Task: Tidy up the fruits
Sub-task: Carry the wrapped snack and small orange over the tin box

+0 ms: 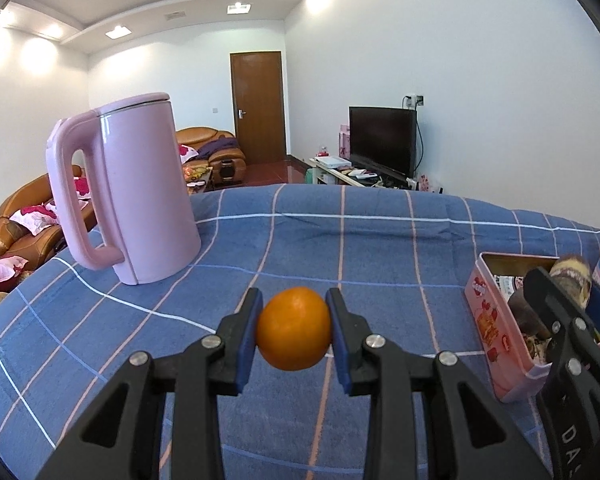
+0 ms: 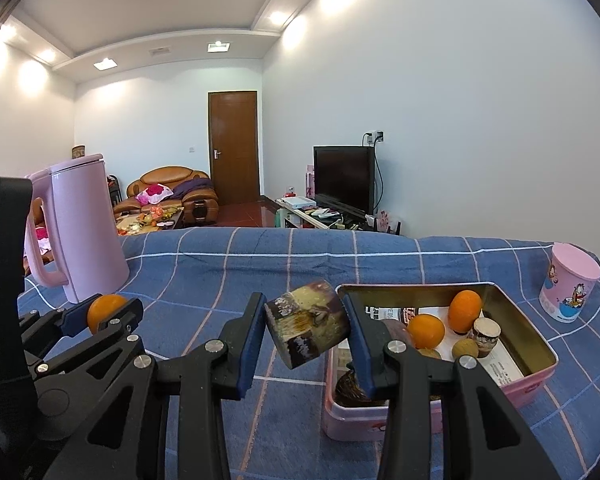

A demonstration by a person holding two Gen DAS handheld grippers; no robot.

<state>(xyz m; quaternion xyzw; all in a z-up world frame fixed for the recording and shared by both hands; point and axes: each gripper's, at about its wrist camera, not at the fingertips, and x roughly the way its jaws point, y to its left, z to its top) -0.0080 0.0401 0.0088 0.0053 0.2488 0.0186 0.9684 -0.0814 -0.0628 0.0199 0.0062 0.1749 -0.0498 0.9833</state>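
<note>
Right now left gripper [image 1: 294,330] pinches orange [image 1: 294,329] above cloth, well left of tin [image 2: 540,344]; right gripper [image 2: 306,328] clamps tilted jar [image 2: 306,326] beside tin. Risk: round orange slips w/ thin grip.

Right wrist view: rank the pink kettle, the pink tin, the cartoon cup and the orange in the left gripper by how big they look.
1. pink tin and pink kettle: look alike, and the tin is nearer, so unranked.
2. cartoon cup.
3. orange, partly hidden by the left gripper.
</note>
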